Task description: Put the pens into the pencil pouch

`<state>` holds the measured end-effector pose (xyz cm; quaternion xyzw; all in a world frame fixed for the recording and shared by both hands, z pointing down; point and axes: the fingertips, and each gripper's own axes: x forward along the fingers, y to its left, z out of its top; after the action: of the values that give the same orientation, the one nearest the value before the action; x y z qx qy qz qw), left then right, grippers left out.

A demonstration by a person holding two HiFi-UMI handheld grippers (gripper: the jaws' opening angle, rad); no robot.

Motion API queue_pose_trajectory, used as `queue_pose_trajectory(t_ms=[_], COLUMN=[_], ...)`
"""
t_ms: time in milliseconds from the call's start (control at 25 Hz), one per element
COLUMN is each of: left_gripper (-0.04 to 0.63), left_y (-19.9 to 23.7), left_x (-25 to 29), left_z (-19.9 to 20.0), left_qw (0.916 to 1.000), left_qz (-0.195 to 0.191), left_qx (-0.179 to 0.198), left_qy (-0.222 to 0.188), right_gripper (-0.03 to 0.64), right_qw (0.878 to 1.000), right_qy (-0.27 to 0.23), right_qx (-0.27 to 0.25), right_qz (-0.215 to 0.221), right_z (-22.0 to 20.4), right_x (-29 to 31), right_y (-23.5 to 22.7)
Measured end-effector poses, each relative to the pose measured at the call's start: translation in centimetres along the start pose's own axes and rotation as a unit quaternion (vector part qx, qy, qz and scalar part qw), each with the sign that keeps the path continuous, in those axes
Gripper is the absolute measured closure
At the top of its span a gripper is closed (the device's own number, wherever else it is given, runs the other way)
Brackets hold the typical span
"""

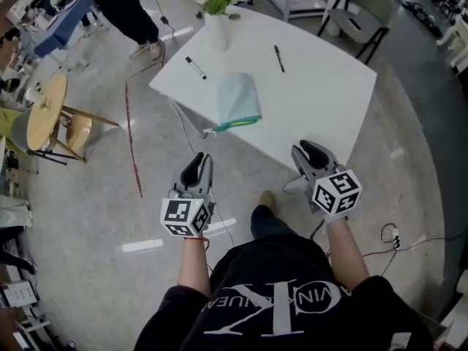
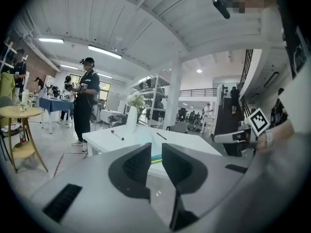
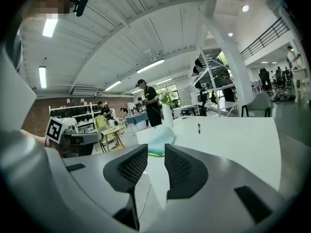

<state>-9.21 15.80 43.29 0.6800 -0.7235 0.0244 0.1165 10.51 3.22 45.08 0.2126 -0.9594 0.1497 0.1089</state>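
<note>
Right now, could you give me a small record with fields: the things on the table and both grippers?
table: white, four things on it
pencil pouch: light blue, lying flat
marker: on table, apart from pouch
black pen: on table, apart from pouch
vase: upright, holds flowers
left gripper: open, empty
right gripper: open, empty

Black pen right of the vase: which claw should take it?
Right, probably. The right claw hangs empty at the near edge of the table, on the same side as the black pen; the left claw is over the floor, nearer the marker.
</note>
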Motion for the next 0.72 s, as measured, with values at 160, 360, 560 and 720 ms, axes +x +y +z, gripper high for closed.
queue_pose_trajectory(t_ms=[160,360,560,720], left_gripper=[0.542,0.541,0.529,0.494], left_y=[0.6,1.2,1.6,1.3], left_x=[2.6,6.0,9.4,11.6], left_z=[0.0,-0.3,-1.2,-3.3], left_qw=[0.9999,0.9994,0.9981,0.9950], left_qz=[-0.006,-0.013,-0.026,-0.036], left_qx=[0.000,-0.009,-0.005,-0.002], left_qy=[0.014,0.030,0.056,0.093], right_gripper=[0.499,0.499,0.499,0.497], right_qw=[1.000,1.000,1.000,0.999], right_qy=[0.005,0.014,0.016,0.025], right_qx=[0.005,0.008,0.013,0.015], right_qz=[0.004,0.011,0.024,0.037], right_z=[0.8,1.5,2.5,2.5], right_x=[2.1,4.7,7.5,9.1], right_y=[-1.5,-3.5,-5.0,-5.7])
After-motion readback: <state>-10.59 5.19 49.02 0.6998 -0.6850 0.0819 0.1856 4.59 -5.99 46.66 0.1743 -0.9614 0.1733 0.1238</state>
